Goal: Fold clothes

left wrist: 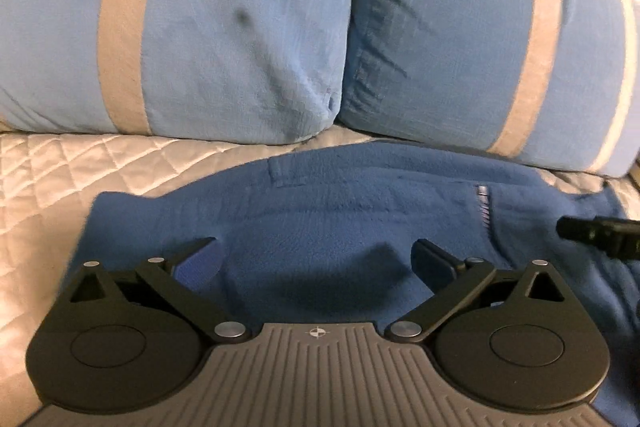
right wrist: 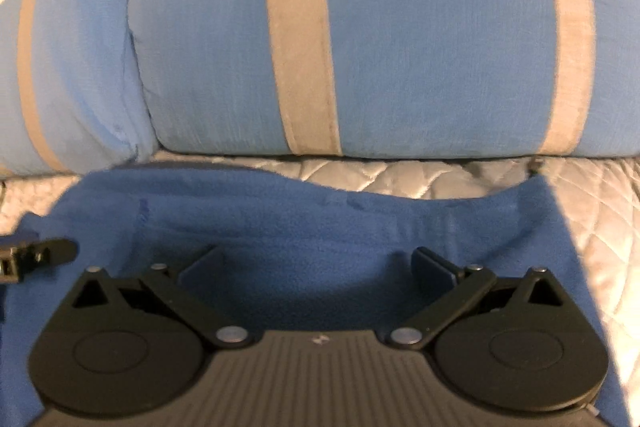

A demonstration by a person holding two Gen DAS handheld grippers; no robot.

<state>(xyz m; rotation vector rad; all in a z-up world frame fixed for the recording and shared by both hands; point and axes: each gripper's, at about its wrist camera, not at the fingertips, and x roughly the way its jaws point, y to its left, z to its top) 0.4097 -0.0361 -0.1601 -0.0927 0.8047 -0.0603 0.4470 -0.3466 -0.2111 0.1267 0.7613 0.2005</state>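
Note:
A blue fleece garment (left wrist: 340,211) with a short zip (left wrist: 483,205) lies spread flat on a quilted white bedspread (left wrist: 60,163). My left gripper (left wrist: 316,259) hovers low over its left half, jaws spread wide with only flat fleece beneath them. In the right wrist view the same fleece (right wrist: 320,227) fills the foreground, and my right gripper (right wrist: 316,263) stands open just above it, holding nothing. One finger of the right gripper (left wrist: 596,235) pokes in at the right edge of the left wrist view; a finger of the left gripper (right wrist: 36,255) shows at the left edge of the right wrist view.
Two big light-blue pillows with beige stripes (left wrist: 180,27) (left wrist: 480,39) lean along the back, right behind the garment's far edge. The same pillows (right wrist: 400,35) fill the upper right wrist view. Bare quilt (right wrist: 600,247) lies to the right of the fleece.

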